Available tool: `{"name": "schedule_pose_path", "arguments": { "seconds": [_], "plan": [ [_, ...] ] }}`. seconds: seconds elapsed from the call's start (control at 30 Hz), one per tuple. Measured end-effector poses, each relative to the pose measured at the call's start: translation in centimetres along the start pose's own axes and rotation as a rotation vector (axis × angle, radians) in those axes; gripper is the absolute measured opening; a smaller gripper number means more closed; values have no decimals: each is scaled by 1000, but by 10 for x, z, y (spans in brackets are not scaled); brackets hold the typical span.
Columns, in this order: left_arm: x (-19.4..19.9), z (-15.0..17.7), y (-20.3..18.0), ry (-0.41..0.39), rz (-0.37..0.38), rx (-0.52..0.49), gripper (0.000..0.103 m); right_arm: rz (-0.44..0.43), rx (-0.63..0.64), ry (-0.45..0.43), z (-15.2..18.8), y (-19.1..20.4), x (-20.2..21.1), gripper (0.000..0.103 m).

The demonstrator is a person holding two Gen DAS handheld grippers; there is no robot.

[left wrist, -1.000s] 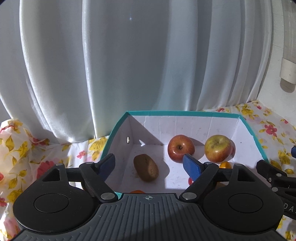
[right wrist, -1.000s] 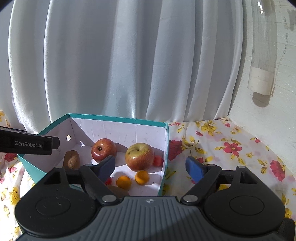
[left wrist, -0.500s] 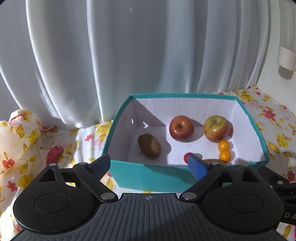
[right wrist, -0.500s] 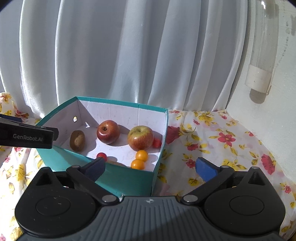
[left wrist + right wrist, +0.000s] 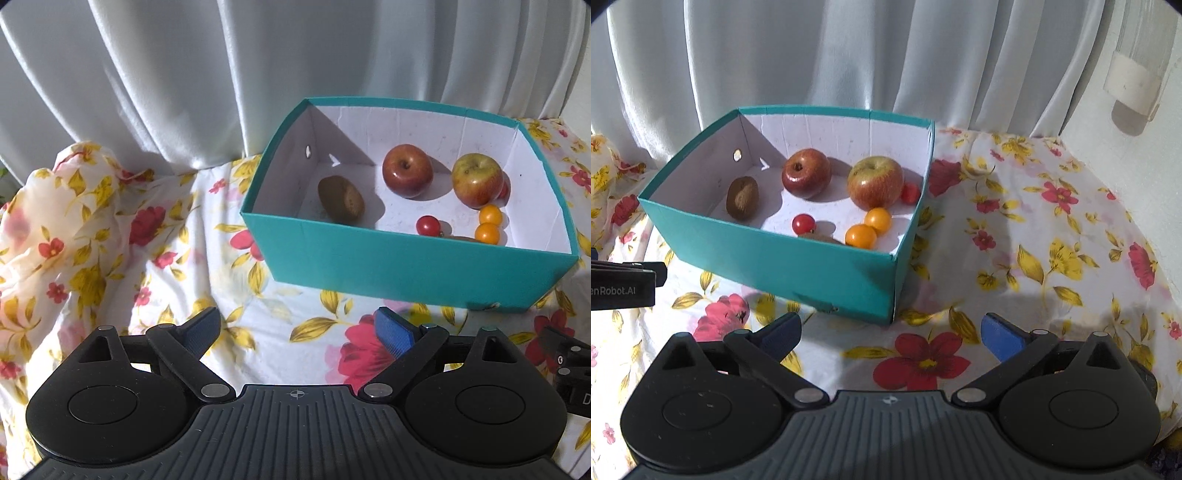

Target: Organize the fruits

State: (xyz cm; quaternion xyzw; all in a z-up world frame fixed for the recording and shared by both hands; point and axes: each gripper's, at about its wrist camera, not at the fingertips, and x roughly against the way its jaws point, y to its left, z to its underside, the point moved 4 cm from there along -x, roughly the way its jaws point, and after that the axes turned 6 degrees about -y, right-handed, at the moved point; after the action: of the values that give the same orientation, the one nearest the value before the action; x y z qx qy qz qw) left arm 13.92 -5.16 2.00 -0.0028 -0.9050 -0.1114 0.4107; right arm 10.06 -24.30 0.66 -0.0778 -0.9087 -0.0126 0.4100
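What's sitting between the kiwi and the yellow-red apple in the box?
The red apple sits between the kiwi and the yellow-red apple, toward the back wall of the teal box; both wrist views show it.

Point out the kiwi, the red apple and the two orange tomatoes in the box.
kiwi (image 5: 742,197), right wrist view, middle of its fuzzy skin.
red apple (image 5: 806,173), right wrist view, its front face.
orange tomatoes (image 5: 861,236), right wrist view, centre of the nearer one.

The box (image 5: 798,258) sits on the cloth (image 5: 1034,258), before the curtain (image 5: 812,55). Inside, the kiwi (image 5: 742,197) lies left of two apples (image 5: 806,172).
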Motion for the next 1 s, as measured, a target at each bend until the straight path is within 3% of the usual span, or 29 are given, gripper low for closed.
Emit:
{"name": "schedule_pose_path", "arguments": {
  "seconds": [0.1,0.27,0.47,0.57,0.73,1.0],
  "plan": [
    [8,5,1,31,10,13,94,-29,-1,77,5,0,-4,103],
    [20,9,-4,85,-7,-20,94,-67,-48,123,6,-3,1,103],
    [26,4,-5,165,-15,-16,94,-61,-15,218,-3,8,7,103],
    [19,-7,-3,213,28,8,94,-83,-19,269,-11,15,5,103],
    [-8,-25,-1,267,44,11,93,-40,-43,316,-27,21,-7,103],
    [-41,-42,-6,265,108,-54,92,13,-58,370,-49,28,-34,103]
  ]
}}
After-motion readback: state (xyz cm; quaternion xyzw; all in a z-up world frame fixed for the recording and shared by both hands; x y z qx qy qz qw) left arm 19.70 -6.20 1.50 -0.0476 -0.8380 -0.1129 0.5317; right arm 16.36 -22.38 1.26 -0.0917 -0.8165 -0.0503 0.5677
